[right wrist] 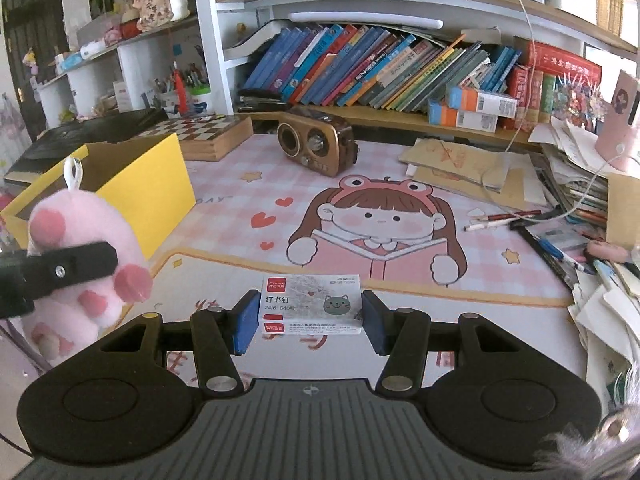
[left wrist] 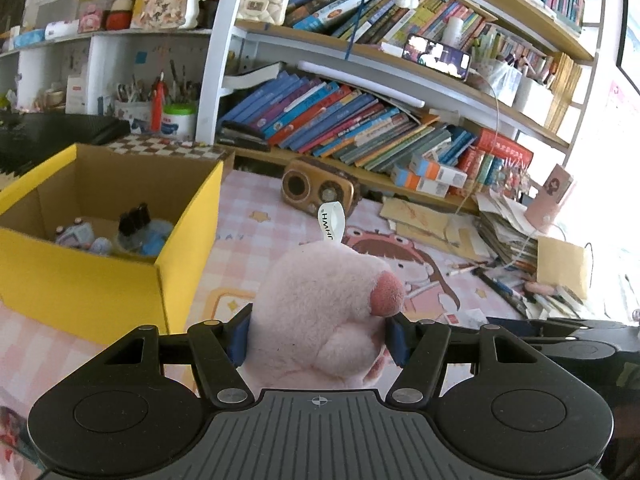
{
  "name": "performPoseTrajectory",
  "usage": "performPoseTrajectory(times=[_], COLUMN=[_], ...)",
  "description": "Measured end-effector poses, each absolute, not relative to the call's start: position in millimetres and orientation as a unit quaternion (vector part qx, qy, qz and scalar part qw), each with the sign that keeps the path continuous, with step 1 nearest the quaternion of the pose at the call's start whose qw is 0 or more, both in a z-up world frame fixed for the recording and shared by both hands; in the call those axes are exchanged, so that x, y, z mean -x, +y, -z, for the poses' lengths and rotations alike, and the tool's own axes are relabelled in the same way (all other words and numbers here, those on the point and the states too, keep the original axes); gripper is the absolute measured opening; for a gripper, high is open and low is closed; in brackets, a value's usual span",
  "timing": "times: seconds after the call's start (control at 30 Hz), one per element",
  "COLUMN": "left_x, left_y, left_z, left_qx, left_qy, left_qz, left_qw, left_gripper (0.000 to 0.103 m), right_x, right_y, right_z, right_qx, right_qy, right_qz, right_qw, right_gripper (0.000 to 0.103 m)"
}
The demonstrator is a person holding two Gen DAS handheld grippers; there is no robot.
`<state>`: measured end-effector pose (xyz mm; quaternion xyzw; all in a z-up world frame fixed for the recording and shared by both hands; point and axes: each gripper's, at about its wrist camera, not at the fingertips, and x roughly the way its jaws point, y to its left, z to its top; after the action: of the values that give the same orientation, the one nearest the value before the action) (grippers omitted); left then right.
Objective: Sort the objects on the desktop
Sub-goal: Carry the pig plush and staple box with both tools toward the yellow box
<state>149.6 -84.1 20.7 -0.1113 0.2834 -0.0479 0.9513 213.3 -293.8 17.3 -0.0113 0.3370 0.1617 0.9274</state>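
Observation:
My left gripper is shut on a pink plush toy with a white loop tag, held above the desk mat just right of the yellow cardboard box. The toy also shows at the left of the right wrist view, pinched by the left gripper's finger. The box holds several small bottles and toys. My right gripper has its blue pads on both sides of a white staple box with a cat picture, which is over the mat.
A brown retro radio stands at the back of the cartoon mat. A checkerboard box lies behind the yellow box. Pens and piled papers crowd the right side. Bookshelves rise behind.

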Motion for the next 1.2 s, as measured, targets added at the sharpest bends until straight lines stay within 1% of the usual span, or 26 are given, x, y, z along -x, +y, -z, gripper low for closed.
performPoseTrajectory(times=[0.8, 1.2], left_x=[-49.1, -13.2], left_y=[-6.2, 35.2], left_z=[-18.9, -9.7], left_qx=[0.120, 0.124], left_qy=[0.309, 0.327], left_qz=[0.071, 0.058], left_qw=[0.941, 0.935], left_gripper=[0.064, 0.064], right_x=[-88.1, -55.5], right_y=[-215.0, -177.8], right_z=[-22.3, -9.9], right_qx=[0.026, 0.006], right_qy=[0.358, 0.390], right_qz=[-0.159, -0.166], right_qw=[0.920, 0.906], right_gripper=[0.051, 0.051])
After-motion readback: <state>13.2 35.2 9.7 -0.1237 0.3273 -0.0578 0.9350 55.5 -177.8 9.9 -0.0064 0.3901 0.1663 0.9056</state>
